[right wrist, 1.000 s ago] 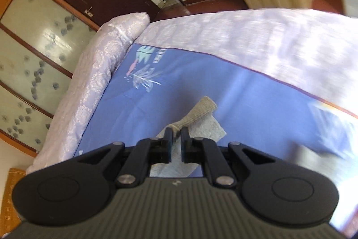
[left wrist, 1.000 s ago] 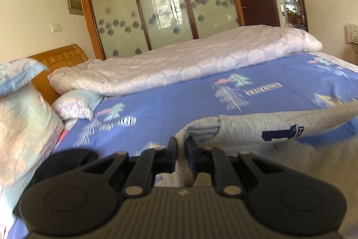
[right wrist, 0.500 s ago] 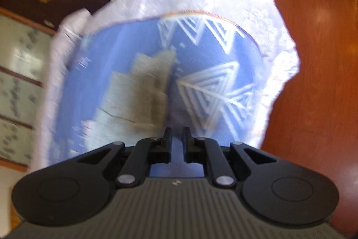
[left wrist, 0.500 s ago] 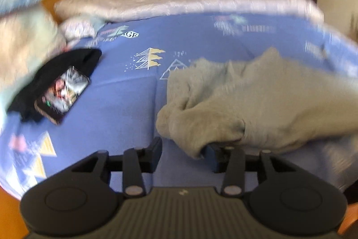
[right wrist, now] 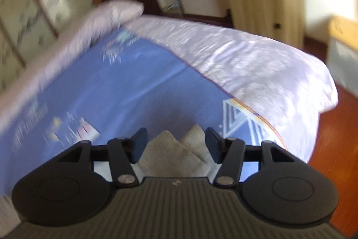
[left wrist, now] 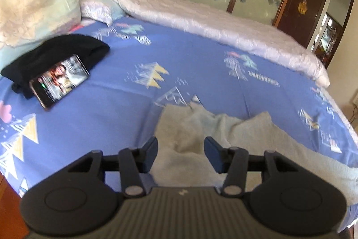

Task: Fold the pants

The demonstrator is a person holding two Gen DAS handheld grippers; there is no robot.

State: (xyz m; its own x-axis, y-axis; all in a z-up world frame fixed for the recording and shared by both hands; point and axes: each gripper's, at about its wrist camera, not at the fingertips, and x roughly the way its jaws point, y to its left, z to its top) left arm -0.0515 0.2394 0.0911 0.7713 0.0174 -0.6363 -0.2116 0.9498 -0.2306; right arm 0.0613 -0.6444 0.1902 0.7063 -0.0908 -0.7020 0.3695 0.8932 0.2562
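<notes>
Grey pants [left wrist: 223, 138] lying rumpled on the blue patterned bed sheet [left wrist: 190, 64], near the bed's front edge. Left claw [left wrist: 180, 150] released and opening, fingers apart, a fold of grey cloth between them but not pinched. Right claw [right wrist: 175, 145] likewise released and opening wide, two ribbed cuffs [right wrist: 176, 149] of the pants lying loose between its fingers. Off to the left, a phone [left wrist: 59, 80] propped against a black garment [left wrist: 56, 53].
</notes>
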